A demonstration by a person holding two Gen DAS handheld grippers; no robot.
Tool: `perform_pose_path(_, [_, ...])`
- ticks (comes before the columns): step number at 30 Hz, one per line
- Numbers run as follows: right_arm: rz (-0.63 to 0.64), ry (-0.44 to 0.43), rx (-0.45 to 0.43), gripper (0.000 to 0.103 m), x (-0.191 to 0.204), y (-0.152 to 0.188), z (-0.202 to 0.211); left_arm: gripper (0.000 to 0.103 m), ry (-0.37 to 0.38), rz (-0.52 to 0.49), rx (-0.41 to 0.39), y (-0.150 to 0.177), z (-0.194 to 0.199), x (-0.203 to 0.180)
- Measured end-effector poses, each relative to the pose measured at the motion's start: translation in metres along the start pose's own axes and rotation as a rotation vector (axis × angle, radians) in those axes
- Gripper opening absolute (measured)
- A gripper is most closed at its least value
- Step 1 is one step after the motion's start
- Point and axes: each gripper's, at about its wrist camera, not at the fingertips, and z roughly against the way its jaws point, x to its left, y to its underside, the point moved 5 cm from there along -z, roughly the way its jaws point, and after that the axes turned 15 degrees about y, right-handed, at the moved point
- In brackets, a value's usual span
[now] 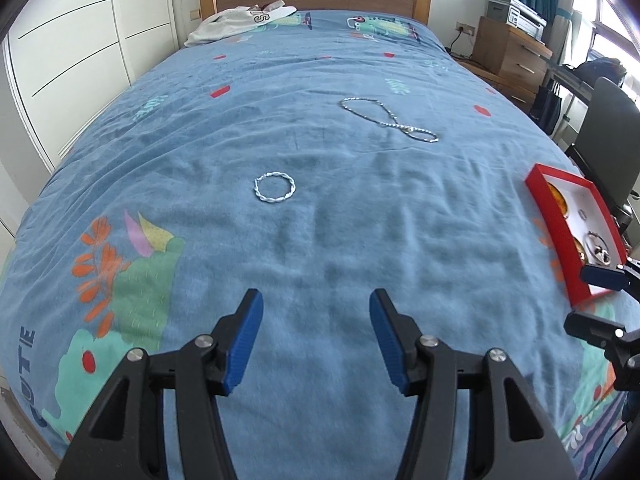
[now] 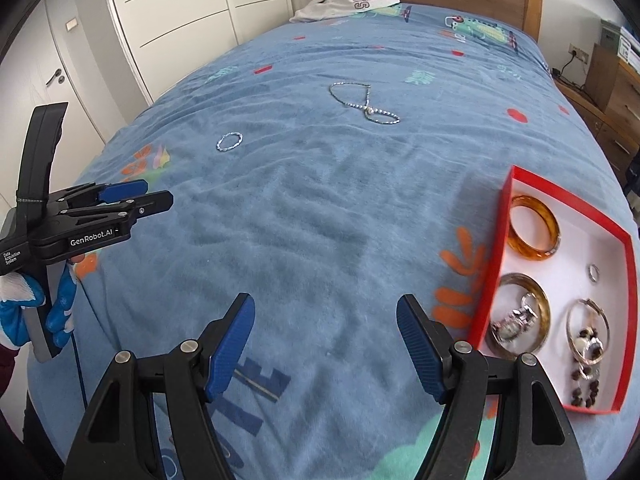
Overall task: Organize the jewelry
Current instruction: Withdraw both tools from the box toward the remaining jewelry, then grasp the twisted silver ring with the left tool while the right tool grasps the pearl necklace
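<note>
The red tray (image 2: 496,240) is already holding most of the pieces: an amber bangle (image 2: 534,234), a gold bangle (image 2: 520,312), a small ring (image 2: 593,273) and a beaded piece (partly blurred). Two items are lying loose on the blue bedspread (image 1: 320,240): a twisted silver bracelet (image 1: 275,187) and a silver chain necklace (image 1: 390,119). The left gripper (image 1: 316,340) is hovering with its fingers spread apart, the bracelet ahead and slightly left, not touching. The right gripper (image 2: 326,344) is gaping empty too, beside the tray.
</note>
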Motion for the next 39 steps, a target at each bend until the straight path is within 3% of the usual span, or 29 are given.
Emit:
perform_pose_path(25, [-0.018,-0.005,-0.013,0.073,-0.01,-0.116,-0.105,0.054,-0.033,0.029,0.046,-0.051,-0.095,0.059])
perform_pose_path(31, [-0.011,0.013,-0.028,0.072,-0.015,-0.15,-0.134,0.06,-0.024,0.036,0.022,-0.066,-0.11,0.07])
perform_pose_path(39, [0.012,0.036,-0.031,0.073,-0.016,-0.199,-0.179,0.06,0.013,0.048,-0.011,-0.087,-0.123,0.082])
